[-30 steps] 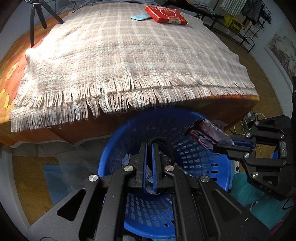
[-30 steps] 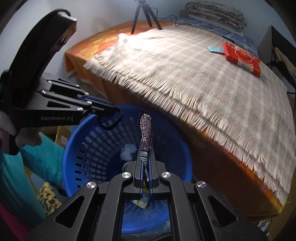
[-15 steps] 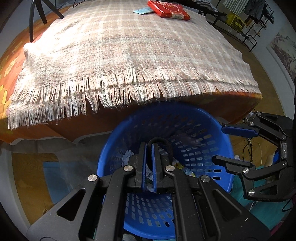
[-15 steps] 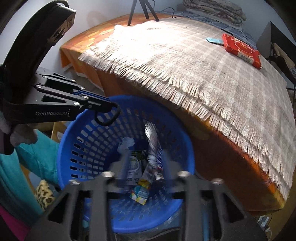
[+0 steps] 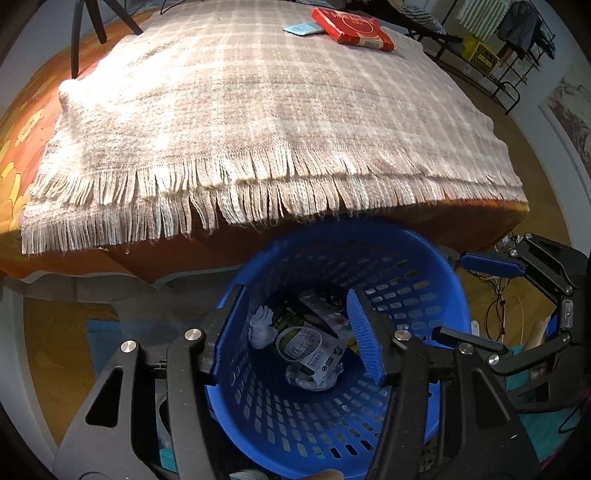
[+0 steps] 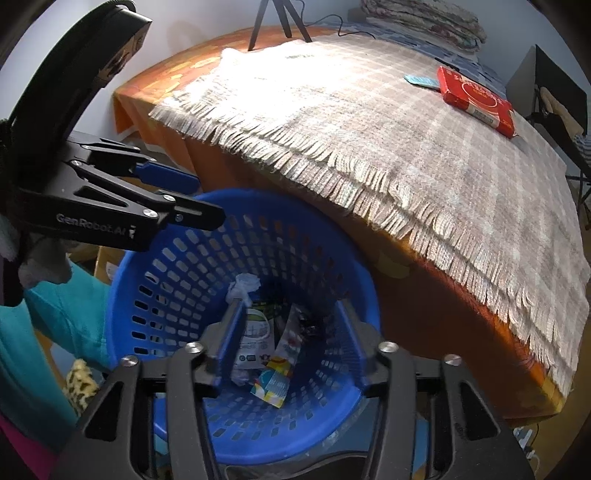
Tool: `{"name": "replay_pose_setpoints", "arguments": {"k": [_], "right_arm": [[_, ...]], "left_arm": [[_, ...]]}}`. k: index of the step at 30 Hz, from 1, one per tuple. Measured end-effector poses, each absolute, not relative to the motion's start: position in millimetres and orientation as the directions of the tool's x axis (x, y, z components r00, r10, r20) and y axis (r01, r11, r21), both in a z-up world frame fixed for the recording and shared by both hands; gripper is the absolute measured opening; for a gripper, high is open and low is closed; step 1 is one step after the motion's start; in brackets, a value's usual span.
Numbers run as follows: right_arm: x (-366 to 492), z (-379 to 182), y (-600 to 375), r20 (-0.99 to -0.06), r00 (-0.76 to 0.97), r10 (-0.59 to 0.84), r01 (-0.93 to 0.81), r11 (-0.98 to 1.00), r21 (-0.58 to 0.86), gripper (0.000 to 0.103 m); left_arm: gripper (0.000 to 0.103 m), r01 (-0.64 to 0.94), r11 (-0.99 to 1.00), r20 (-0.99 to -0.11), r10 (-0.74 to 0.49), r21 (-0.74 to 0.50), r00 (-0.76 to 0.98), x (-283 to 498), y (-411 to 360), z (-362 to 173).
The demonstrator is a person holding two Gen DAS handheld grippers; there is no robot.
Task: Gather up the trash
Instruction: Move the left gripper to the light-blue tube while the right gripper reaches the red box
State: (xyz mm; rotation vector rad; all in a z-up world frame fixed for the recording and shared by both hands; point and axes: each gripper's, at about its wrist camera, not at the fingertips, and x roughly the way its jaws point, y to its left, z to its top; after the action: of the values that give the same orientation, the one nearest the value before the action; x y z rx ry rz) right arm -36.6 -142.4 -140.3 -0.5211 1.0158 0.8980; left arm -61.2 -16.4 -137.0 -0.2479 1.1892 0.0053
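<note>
A blue perforated basket (image 5: 436,280) (image 6: 177,266) stands on the floor against the bed. It holds several wrappers (image 5: 314,347) (image 6: 273,354) and a crumpled white tissue (image 6: 243,284). My left gripper (image 5: 295,332) is open over the basket's near rim. My right gripper (image 6: 291,339) is open and empty above the basket; it also shows in the left wrist view (image 5: 480,302) at the right. A red box (image 5: 351,29) (image 6: 476,99) and a small blue packet (image 5: 301,27) lie at the far end of the bed.
A fringed plaid blanket (image 5: 258,110) (image 6: 388,122) covers the orange bedspread (image 6: 155,81) and overhangs the basket. A tripod (image 5: 88,22) stands at the far left. Racks (image 5: 487,48) and cables (image 5: 495,295) are at the right.
My right gripper opened and dropped the dark wrapper into the basket. My left gripper then opened, letting go of the black loop it held at the basket.
</note>
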Motion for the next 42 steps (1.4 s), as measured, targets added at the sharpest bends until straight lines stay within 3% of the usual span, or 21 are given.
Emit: {"name": "replay_pose_setpoints", "arguments": {"k": [2,15,25,35,42], "right_arm": [[-36,-139,-143,-0.887,0.245,0.391,-0.831,0.556,0.015,0.063],[-28,-136,-143,-0.888,0.314,0.335,-0.804,0.592,-0.06,0.067],[7,-117,-152,-0.868,0.359,0.344,-0.741,0.671,-0.041,0.071],[92,-88,-171,-0.836,0.361,0.413,-0.575,0.805,0.149,0.071],[149,-64,-174,-0.812,0.41,0.415,-0.481,0.855,0.194,0.071]], "left_arm": [[0.06,-0.137,0.973,-0.917,-0.124,-0.188,0.379,-60,-13,-135],[0.062,-0.15,0.971,-0.907,-0.109,-0.185,0.407,-46,-8,-110],[0.062,-0.171,0.964,-0.879,-0.1,-0.201,0.467,-15,5,-75],[0.062,-0.149,0.967,-0.851,-0.1,-0.205,0.516,29,4,-51],[0.062,-0.135,0.975,-0.841,-0.077,-0.176,0.535,59,8,-39]]}}
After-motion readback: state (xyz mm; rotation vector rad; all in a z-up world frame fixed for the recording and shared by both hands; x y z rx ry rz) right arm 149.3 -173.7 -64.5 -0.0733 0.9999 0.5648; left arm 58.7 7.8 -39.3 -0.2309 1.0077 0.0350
